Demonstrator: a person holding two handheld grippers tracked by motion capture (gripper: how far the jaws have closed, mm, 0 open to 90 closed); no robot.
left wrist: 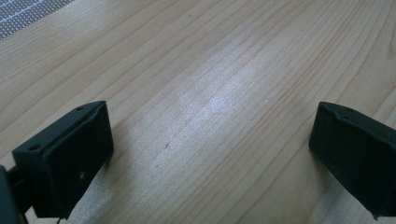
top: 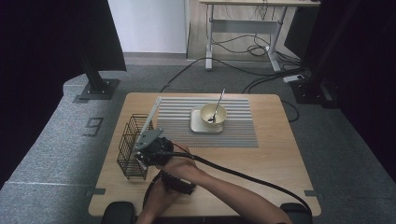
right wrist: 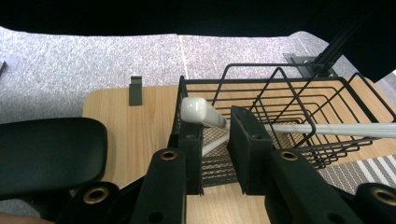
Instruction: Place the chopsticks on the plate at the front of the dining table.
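At the left edge of the wooden desk (top: 261, 158), a long white plastic chopstick (right wrist: 327, 129) is clamped across the black wire basket (right wrist: 299, 107) by the narrowly closed right gripper (right wrist: 215, 140); the left gripper (left wrist: 210, 149) is held wide open, empty.

Table (top: 280, 154): light wood, visible grain. Placemat (top: 238, 126): grey and white stripes. Wire basket (right wrist: 299, 107): black. Chopsticks (right wrist: 327, 129): white. Bowl (top: 213, 113): cream, on a pale square plate (top: 196, 126). Right gripper (right wrist: 215, 135): black. Floor (top: 56, 135): grey speckled carpet.
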